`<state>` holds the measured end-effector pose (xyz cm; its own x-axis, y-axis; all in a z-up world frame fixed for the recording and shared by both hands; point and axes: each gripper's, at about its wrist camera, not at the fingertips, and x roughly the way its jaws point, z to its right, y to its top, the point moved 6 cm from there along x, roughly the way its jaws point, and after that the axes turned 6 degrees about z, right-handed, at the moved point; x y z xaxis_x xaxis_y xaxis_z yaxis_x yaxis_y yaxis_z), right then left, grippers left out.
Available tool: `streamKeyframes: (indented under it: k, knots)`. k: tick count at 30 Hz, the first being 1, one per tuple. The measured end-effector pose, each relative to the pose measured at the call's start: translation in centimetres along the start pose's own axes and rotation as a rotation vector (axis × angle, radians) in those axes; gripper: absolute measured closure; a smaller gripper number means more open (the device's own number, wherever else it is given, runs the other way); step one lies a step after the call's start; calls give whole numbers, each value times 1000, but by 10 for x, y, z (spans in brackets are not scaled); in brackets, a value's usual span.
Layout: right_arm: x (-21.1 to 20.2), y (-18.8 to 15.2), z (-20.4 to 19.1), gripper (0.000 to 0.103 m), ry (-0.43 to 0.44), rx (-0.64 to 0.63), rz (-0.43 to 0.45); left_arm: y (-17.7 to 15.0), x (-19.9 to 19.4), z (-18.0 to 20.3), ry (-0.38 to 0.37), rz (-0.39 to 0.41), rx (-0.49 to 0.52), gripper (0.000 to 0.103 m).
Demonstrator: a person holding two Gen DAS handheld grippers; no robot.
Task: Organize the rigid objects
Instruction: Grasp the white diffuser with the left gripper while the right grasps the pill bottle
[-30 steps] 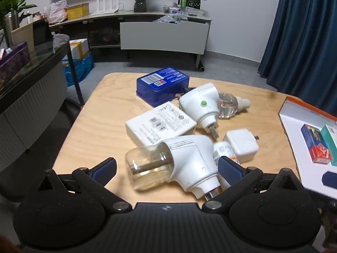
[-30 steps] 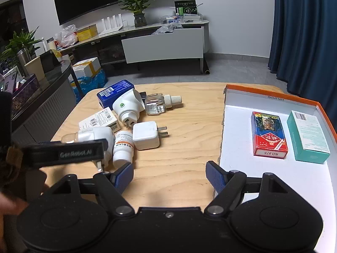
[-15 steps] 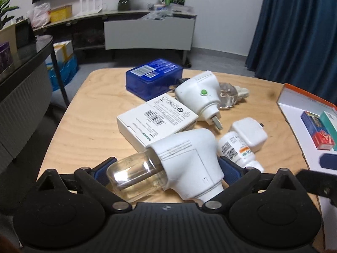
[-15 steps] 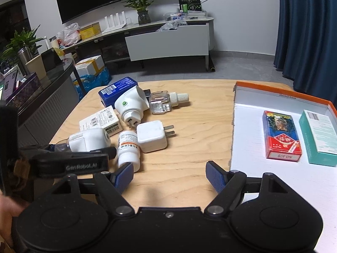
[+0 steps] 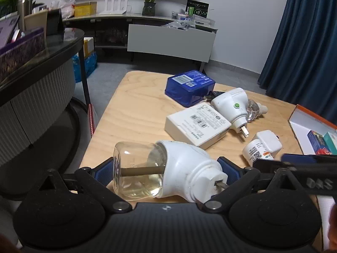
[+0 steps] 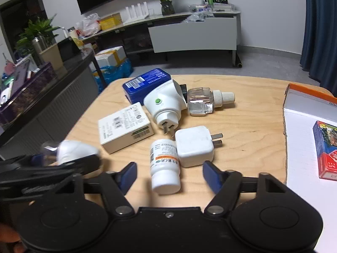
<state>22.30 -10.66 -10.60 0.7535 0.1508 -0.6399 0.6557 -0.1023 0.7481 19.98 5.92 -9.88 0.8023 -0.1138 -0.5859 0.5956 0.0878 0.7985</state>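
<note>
My left gripper (image 5: 166, 169) is shut on a white plug-in vaporizer with a clear liquid bottle (image 5: 168, 169) and holds it just above the wooden table (image 5: 137, 113). It shows blurred in the right wrist view (image 6: 73, 152). My right gripper (image 6: 168, 174) is open, its fingers either side of a white pill bottle (image 6: 165, 165) lying on the table. Beside it lie a white charger cube (image 6: 194, 145), a second vaporizer with a green dot (image 6: 165, 103), a clear refill bottle (image 6: 202, 103), a white carton (image 6: 125, 127) and a blue box (image 6: 146, 82).
An orange-rimmed white tray (image 6: 303, 126) at the right holds a red-blue card box (image 6: 325, 149) and, in the left wrist view, a teal box (image 5: 330, 139). A dark glass side table (image 5: 42, 63) stands left of the wooden table.
My left gripper closed on the vaporizer, lifted it and swung left. My right gripper moved left and forward, from the tray edge to straddle the pill bottle.
</note>
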Motion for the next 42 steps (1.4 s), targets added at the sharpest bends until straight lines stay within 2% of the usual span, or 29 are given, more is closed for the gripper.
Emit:
streamKeyframes:
  k: [1, 4, 6, 7, 10, 20, 42]
  knots:
    - [4, 0, 0, 36, -5, -2, -10, 0, -1, 0, 3, 2, 11, 1]
    - [14, -1, -2, 42, -4, -9, -19, -2, -4, 0, -1, 9, 18, 1]
    - [19, 1, -8, 50, -13, -50, -16, -3, -5, -2, -7, 10, 6, 1]
    - [20, 1, -12, 62, -13, -68, -11, -3, -5, -1, -8, 11, 2, 1]
    - [18, 2, -14, 63, -29, -75, 3, -3, -10, -1, -16, 20, 0, 1]
    - [-29, -2, -11, 63, -8, -63, 57, -1, -30, 9, -53, 49, -24, 1]
    - [-130, -25, 2, 63, -43, -1, 140, -9, -99, 52, -87, 112, 17, 1]
